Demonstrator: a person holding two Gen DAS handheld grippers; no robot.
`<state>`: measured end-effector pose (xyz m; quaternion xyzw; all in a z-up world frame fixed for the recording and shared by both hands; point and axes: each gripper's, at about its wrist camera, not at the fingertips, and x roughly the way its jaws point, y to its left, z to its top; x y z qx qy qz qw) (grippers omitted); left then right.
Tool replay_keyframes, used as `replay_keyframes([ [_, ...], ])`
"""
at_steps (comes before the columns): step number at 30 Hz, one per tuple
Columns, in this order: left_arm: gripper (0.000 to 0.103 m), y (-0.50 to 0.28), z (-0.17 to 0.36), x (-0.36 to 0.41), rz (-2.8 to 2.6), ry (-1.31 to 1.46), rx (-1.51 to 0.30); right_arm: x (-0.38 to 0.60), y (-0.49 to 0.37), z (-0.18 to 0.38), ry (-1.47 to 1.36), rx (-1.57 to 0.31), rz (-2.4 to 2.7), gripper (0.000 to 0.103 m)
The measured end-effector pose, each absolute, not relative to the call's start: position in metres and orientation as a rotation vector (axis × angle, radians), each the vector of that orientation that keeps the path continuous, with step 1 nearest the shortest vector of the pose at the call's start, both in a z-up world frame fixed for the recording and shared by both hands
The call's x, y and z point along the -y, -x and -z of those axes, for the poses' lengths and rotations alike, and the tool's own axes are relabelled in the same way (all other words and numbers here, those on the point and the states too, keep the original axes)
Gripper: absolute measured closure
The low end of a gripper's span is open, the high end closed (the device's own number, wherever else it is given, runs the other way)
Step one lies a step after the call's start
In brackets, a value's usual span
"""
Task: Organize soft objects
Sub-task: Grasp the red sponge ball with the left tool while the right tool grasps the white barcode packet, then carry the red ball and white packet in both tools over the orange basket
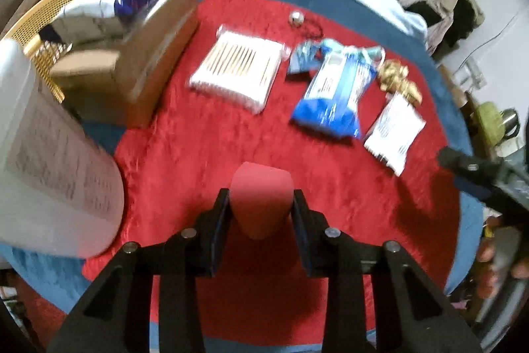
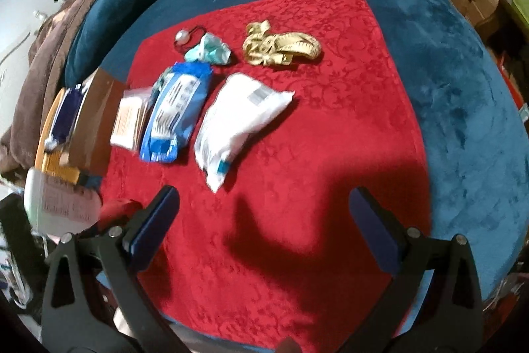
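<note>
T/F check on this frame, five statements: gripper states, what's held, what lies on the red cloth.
1. The left gripper is shut on the pink makeup sponge. True.
2. The right gripper holds the white packet. False: its jaws stand wide apart and empty; the packet lies on the red cloth.
3. The yellow tape measure lies on the red cloth. True.
4. The cotton swab pack sits inside the cardboard box. False: it lies on the cloth beside the box.
5. The blue packet lies between the swab pack and the white packet. True.
</note>
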<state>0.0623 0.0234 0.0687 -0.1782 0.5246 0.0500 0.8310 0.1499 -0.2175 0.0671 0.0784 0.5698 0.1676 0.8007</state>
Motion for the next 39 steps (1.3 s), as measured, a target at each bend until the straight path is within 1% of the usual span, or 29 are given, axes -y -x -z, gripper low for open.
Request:
replay_keyframes([
  [4, 0.066, -0.073, -0.066, -0.039, -0.106, 0.422, -1.117, 0.206, -0.168, -0.062, -0.226, -1.217, -0.337, 0.001],
  [6, 0.066, -0.079, -0.057, -0.047, -0.117, 0.439, -1.13, 0.196, -0.177, -0.058, -0.241, -1.213, -0.314, 0.002],
  [7, 0.066, -0.081, -0.053, -0.05, -0.123, 0.451, -1.137, 0.191, -0.18, -0.056, -0.243, -1.215, -0.297, 0.007],
  [8, 0.066, -0.08, -0.049, -0.05, -0.124, 0.461, -1.14, 0.186, -0.184, -0.053, -0.238, -1.225, -0.269, 0.016],
  [9, 0.066, -0.079, -0.047, -0.051, -0.125, 0.468, -1.143, 0.181, -0.188, -0.05, -0.227, -1.238, -0.243, 0.02],
  [10, 0.066, -0.08, -0.045, -0.053, -0.125, 0.474, -1.145, 0.176, -0.192, -0.046, -0.221, -1.253, -0.223, 0.023],
  [12, 0.066, -0.082, -0.042, -0.054, -0.121, 0.482, -1.143, 0.167, -0.198, -0.038, -0.222, -1.272, -0.207, 0.023],
  [13, 0.066, -0.083, -0.042, -0.054, -0.115, 0.486, -1.142, 0.162, -0.2, -0.035, -0.204, -1.276, -0.189, 0.029],
  [14, 0.066, -0.083, -0.041, -0.053, -0.114, 0.488, -1.141, 0.16, -0.201, -0.034, -0.188, -1.274, -0.179, 0.042],
  [15, 0.066, -0.084, -0.041, -0.053, -0.112, 0.489, -1.142, 0.159, -0.201, -0.034, -0.176, -1.27, -0.175, 0.049],
  [16, 0.066, -0.085, -0.041, -0.054, -0.11, 0.49, -1.142, 0.159, -0.2, -0.035, -0.171, -1.262, -0.178, 0.059],
  [17, 0.066, -0.085, -0.04, -0.054, -0.109, 0.494, -1.142, 0.162, -0.197, -0.039, -0.178, -1.247, -0.187, 0.06],
  [25, 0.065, -0.076, -0.055, -0.05, -0.102, 0.488, -1.126, 0.182, -0.159, -0.072, -0.174, -1.163, -0.267, 0.061],
  [34, 0.065, -0.049, -0.093, -0.042, -0.078, 0.433, -1.114, 0.165, -0.107, -0.081, -0.125, -1.206, -0.398, 0.061],
  [39, 0.065, -0.025, -0.114, -0.052, -0.071, 0.439, -1.1, 0.151, -0.083, -0.094, -0.121, -1.222, -0.43, 0.061],
])
